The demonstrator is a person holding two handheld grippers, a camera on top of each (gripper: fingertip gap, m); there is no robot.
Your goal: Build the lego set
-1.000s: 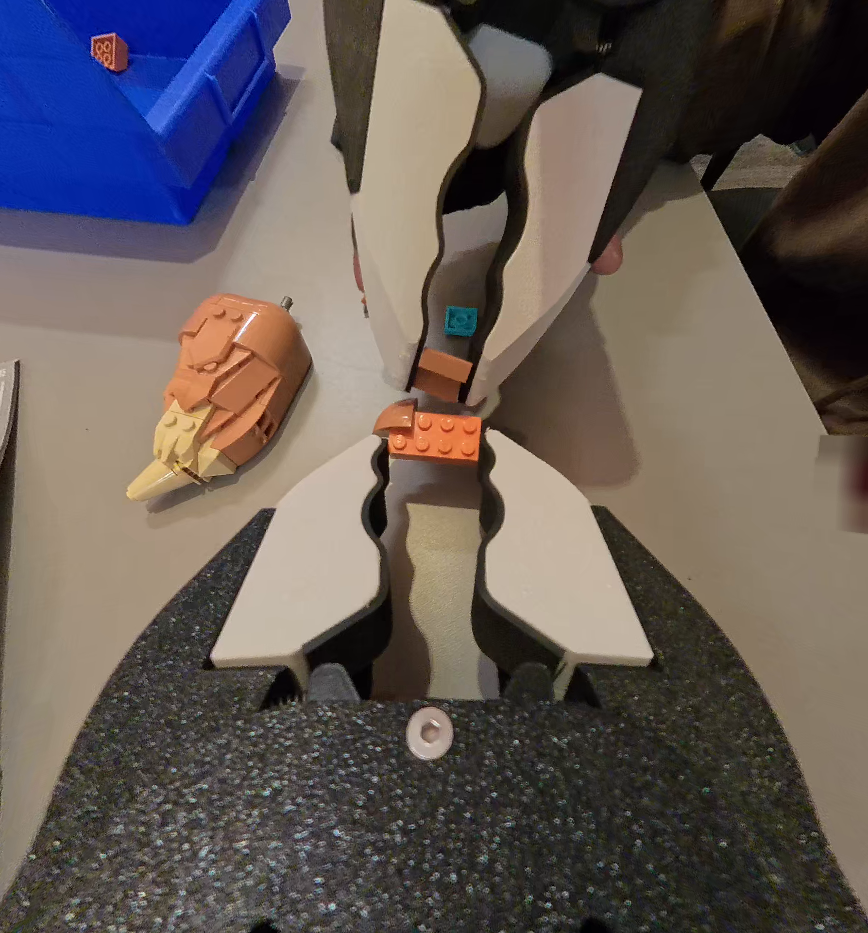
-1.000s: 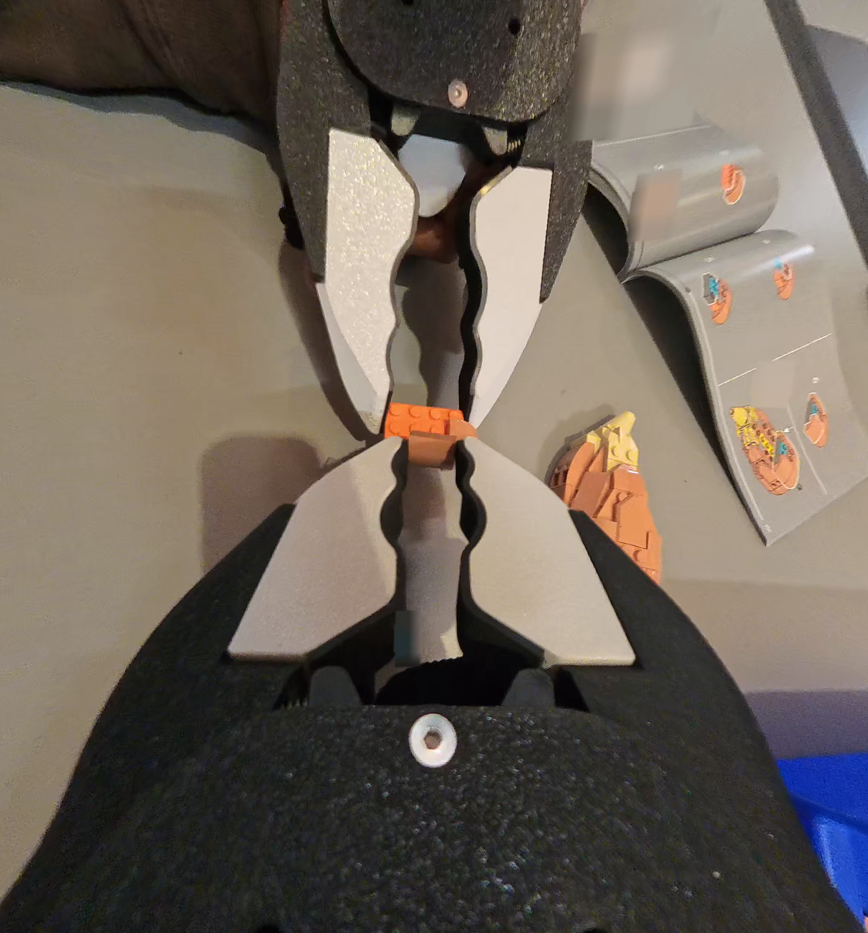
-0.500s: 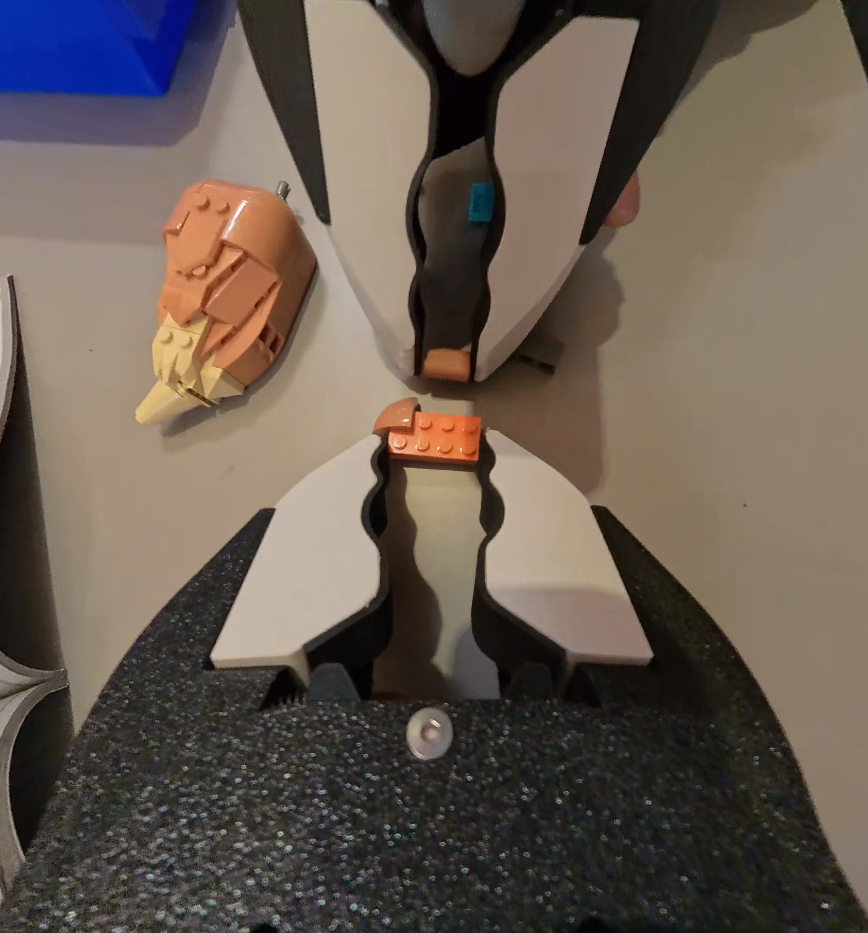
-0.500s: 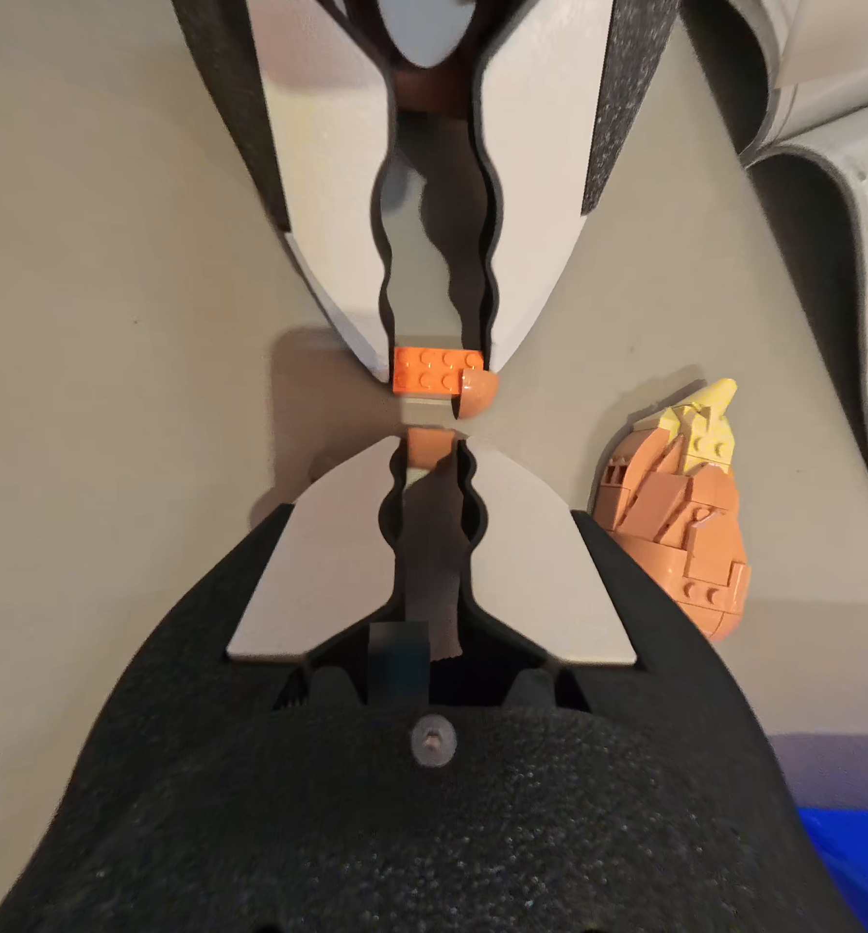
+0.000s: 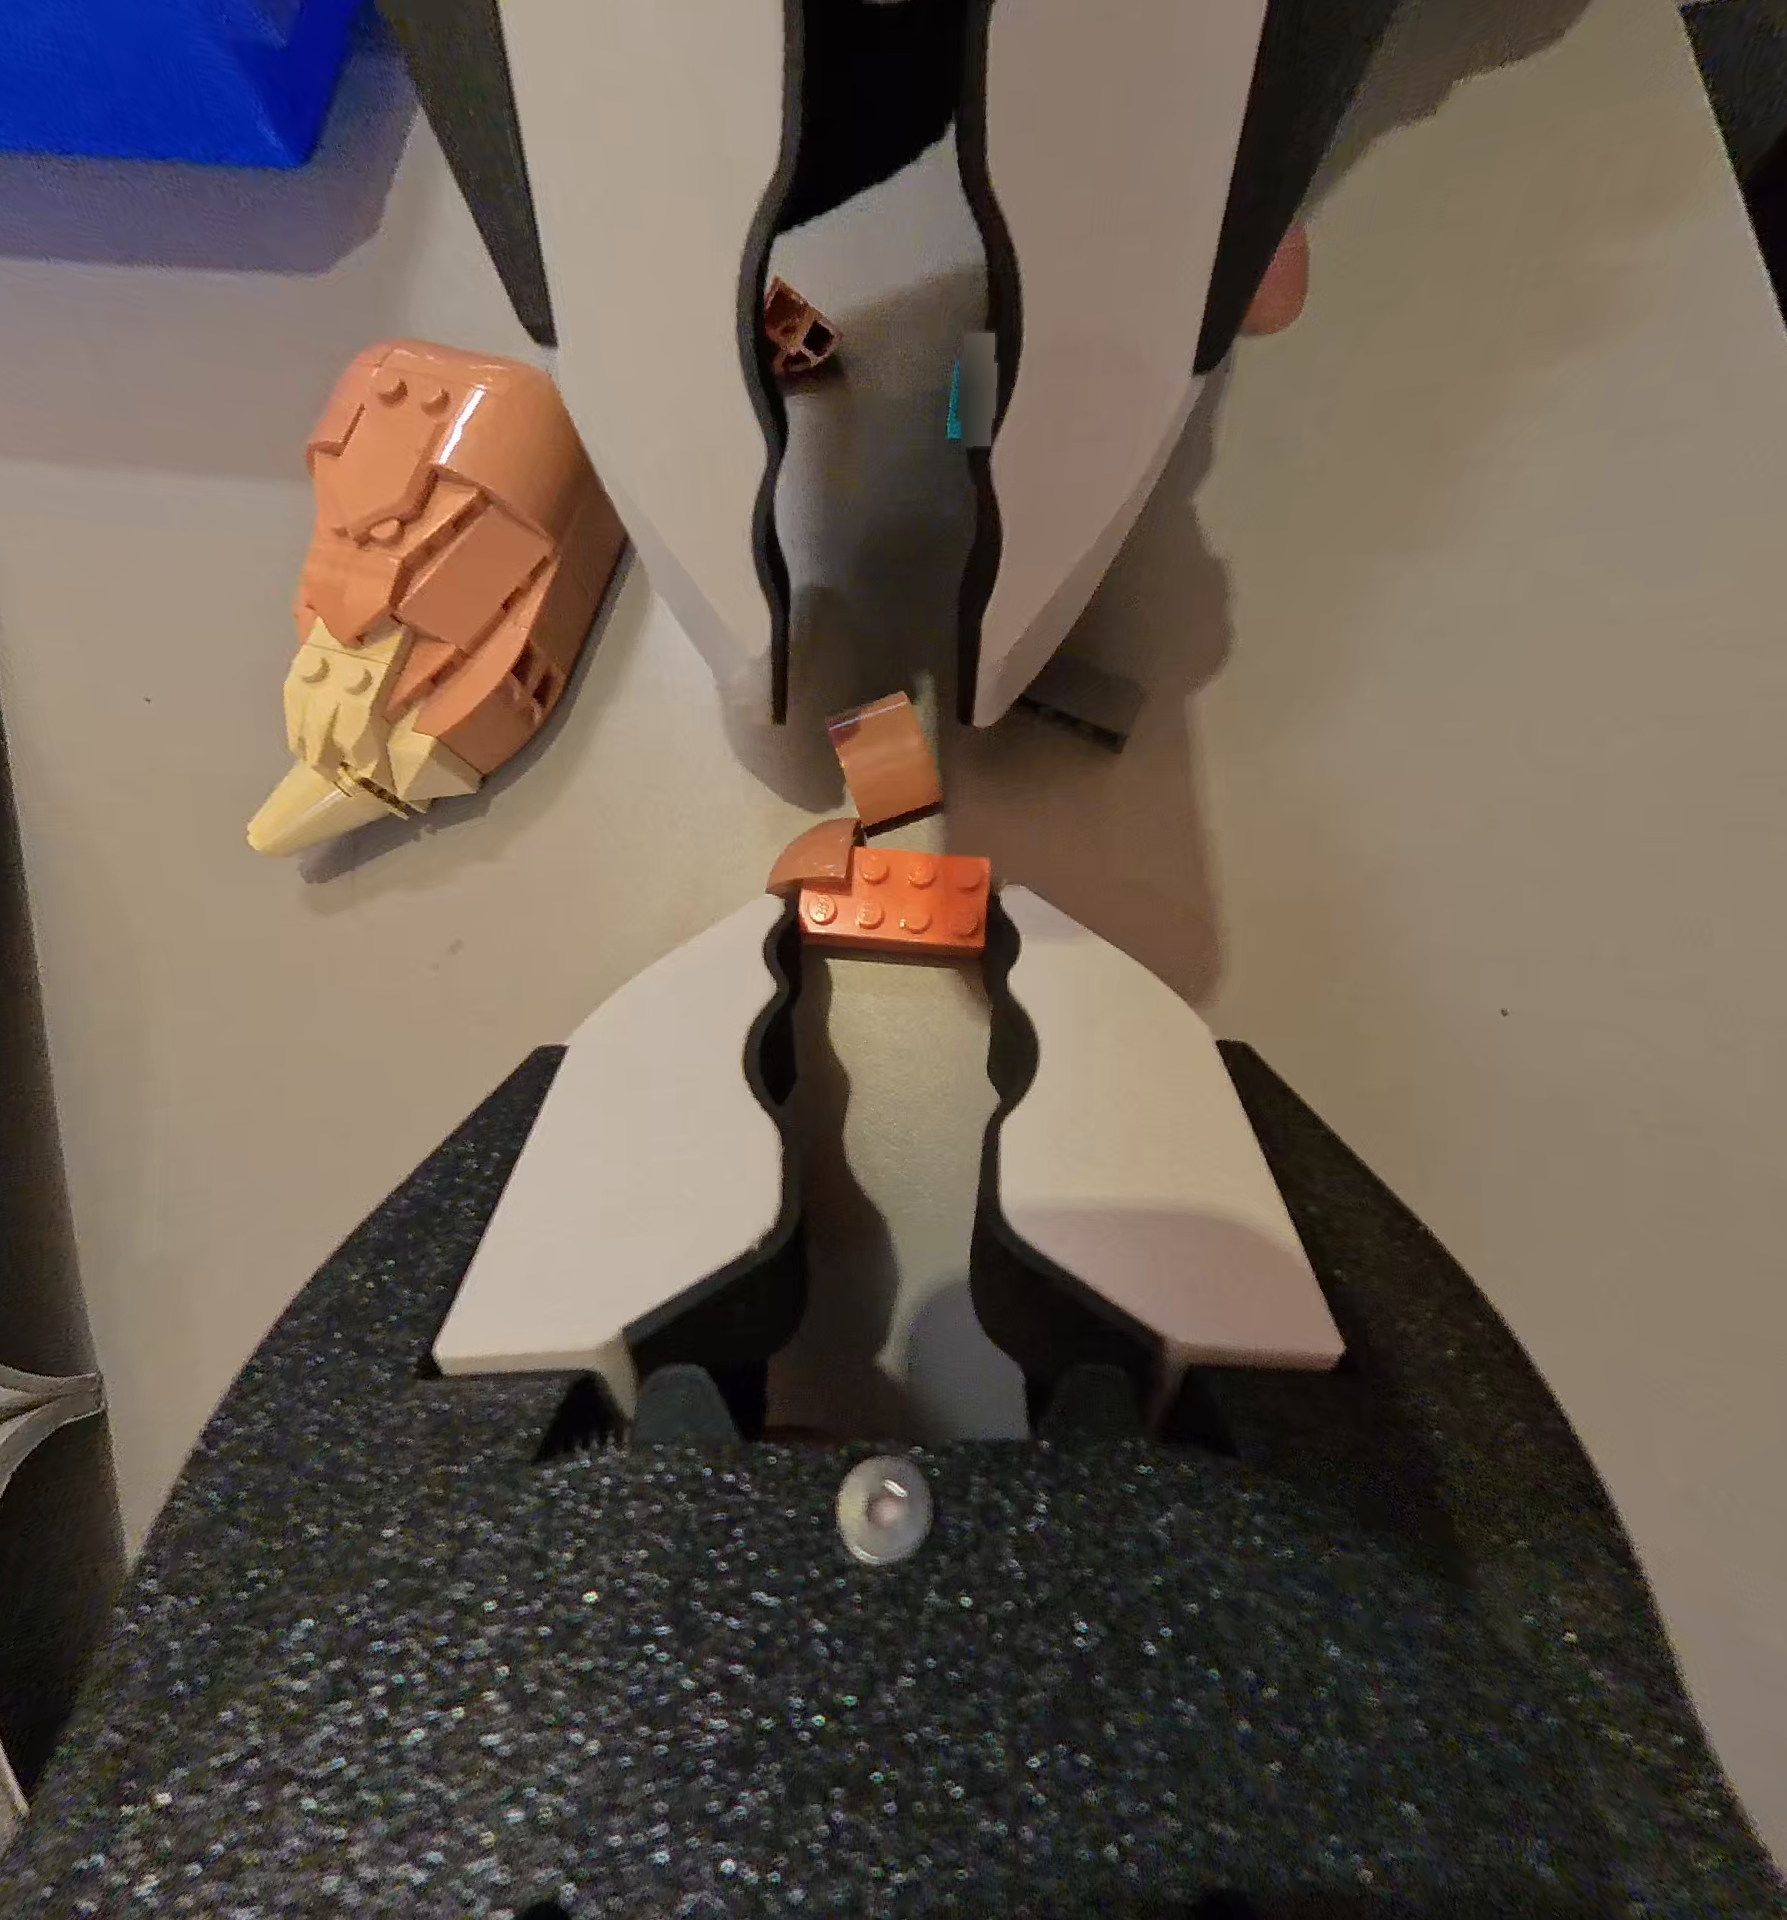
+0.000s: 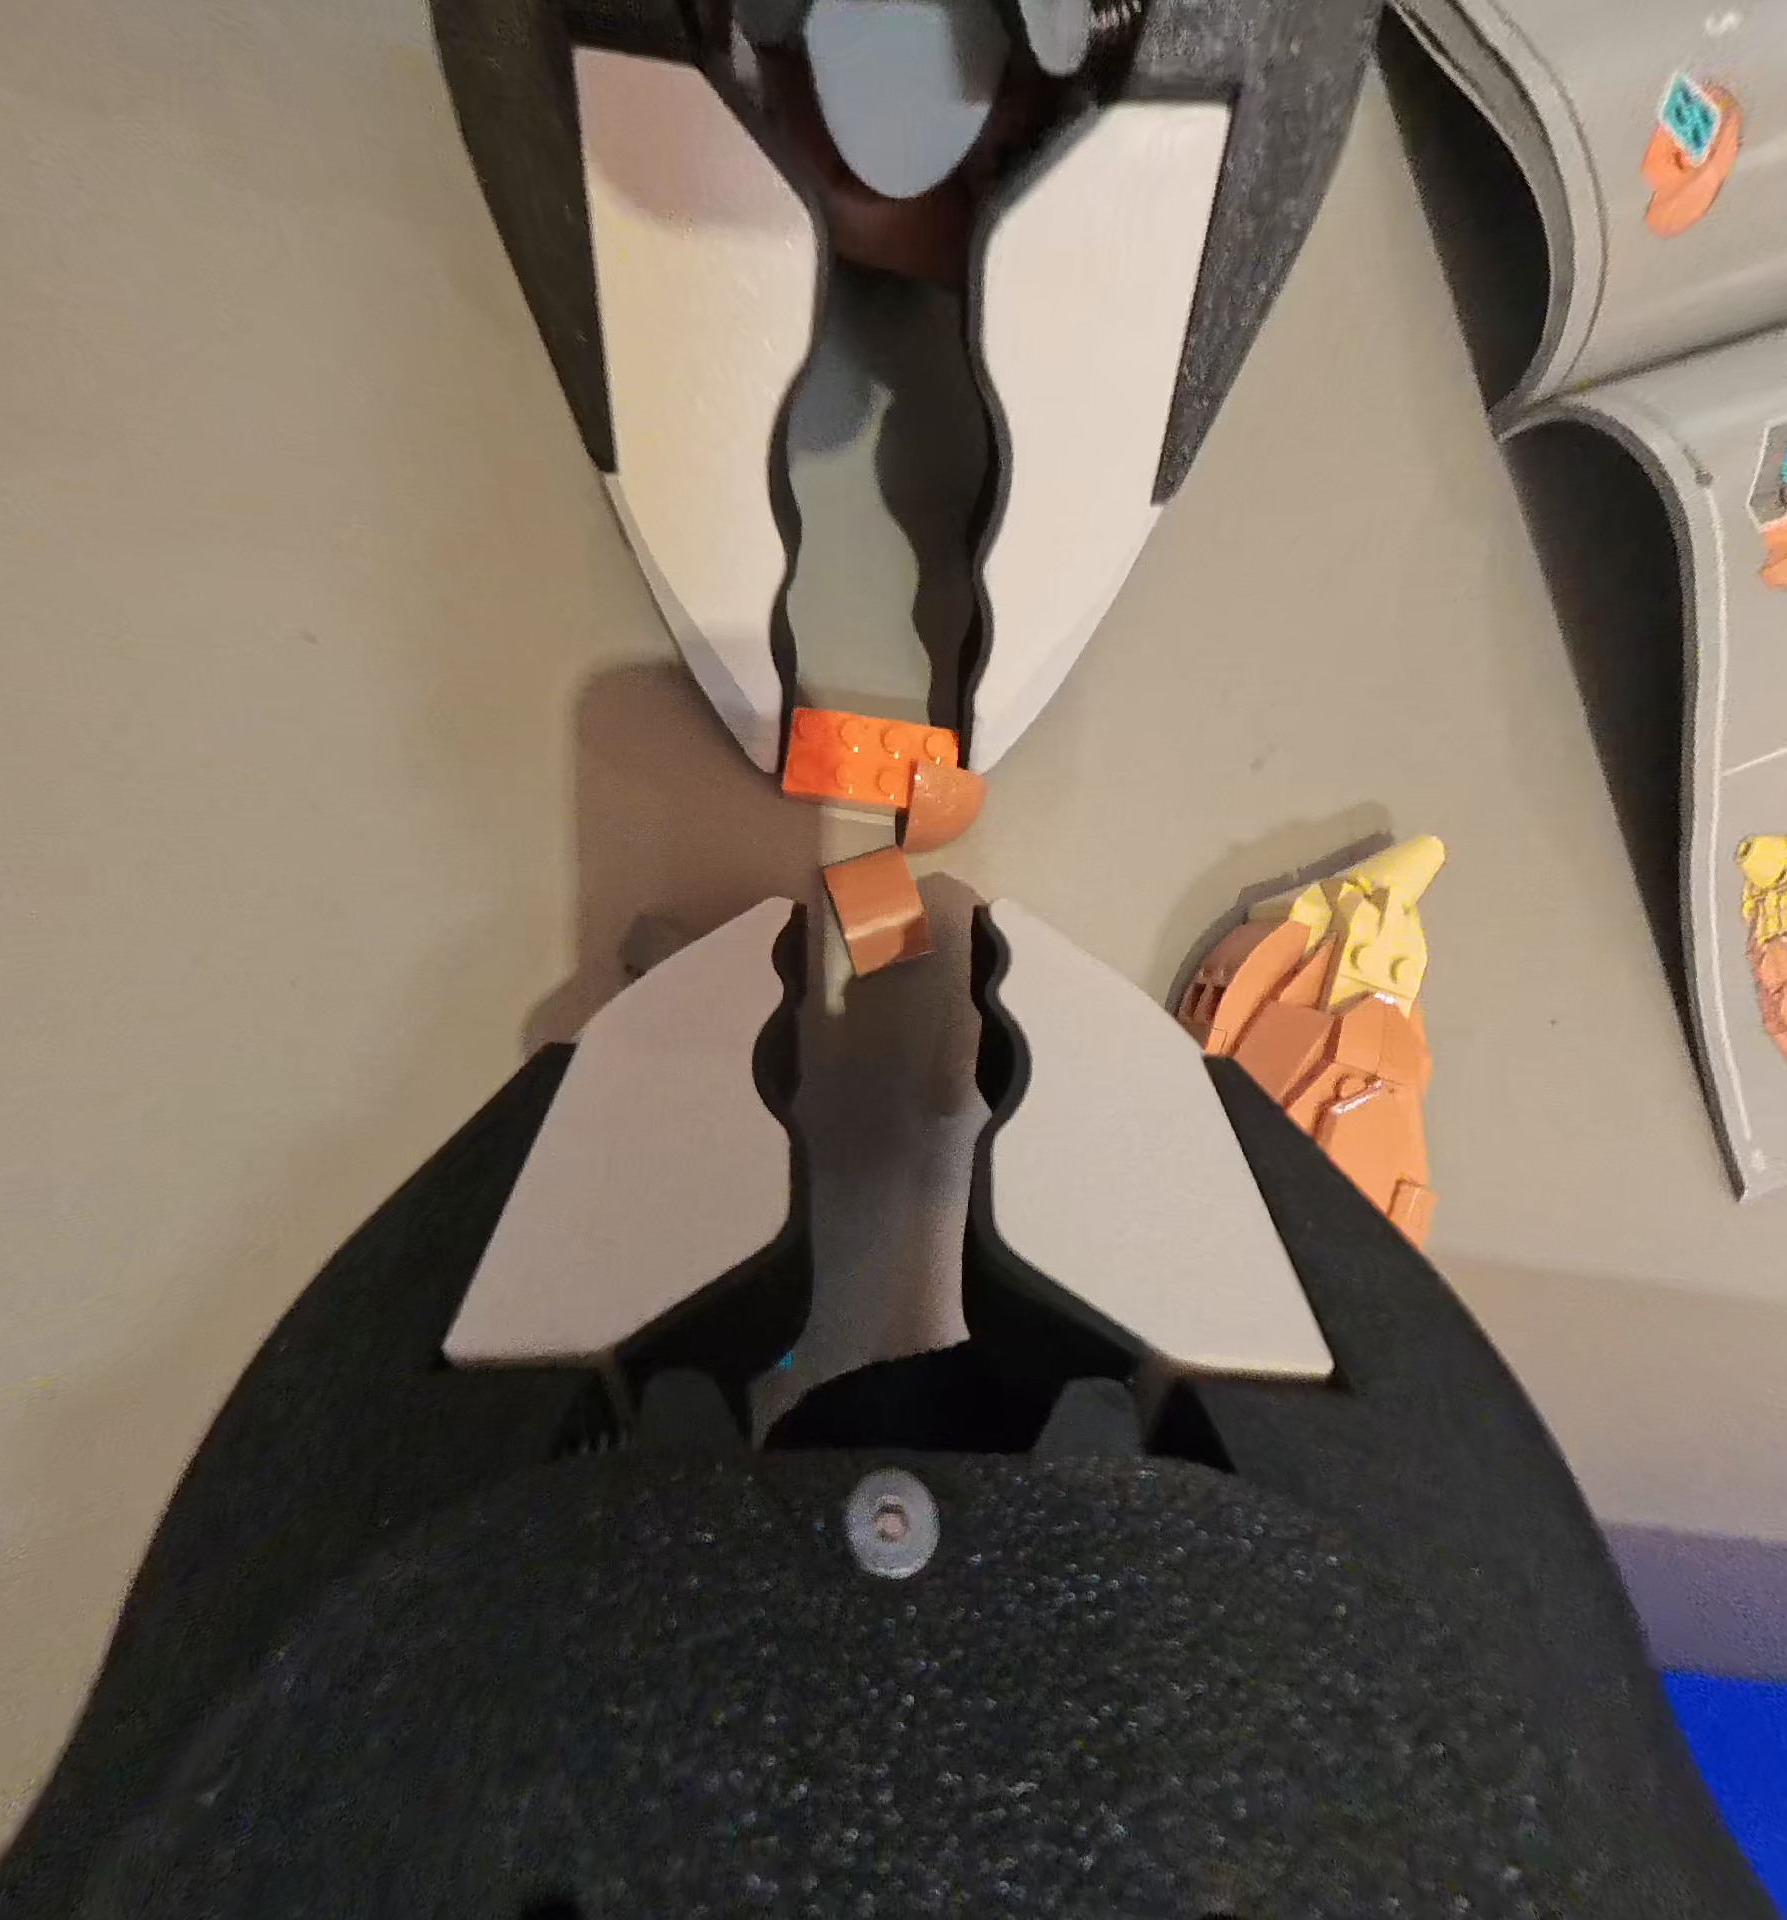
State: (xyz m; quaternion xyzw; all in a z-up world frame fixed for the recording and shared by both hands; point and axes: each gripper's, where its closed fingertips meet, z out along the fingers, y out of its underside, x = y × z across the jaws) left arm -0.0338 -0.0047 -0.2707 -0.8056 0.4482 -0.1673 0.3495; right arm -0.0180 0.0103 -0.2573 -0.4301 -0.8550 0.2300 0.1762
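Observation:
My left gripper is shut on an orange studded plate held across its tips, with a small rounded brown piece fixed at the plate's left end. My right gripper faces it tip to tip, and its jaws stand apart. A tan curved slope piece sits loose and tilted between the right fingertips, touching neither finger. It also shows in the left wrist view, just beyond the plate. The right wrist view shows the left gripper with the plate.
A partly built tan model with a yellow beak lies on the grey table; it also shows in the right wrist view. An open instruction booklet lies beyond it. A blue bin, a small brown piece and a dark piece lie nearby. The grippers are tip to tip, or close to it.
My right gripper has opened and let go of the tan curved piece, which now sits tilted and loose between the two grippers. The left gripper still holds the orange plate.

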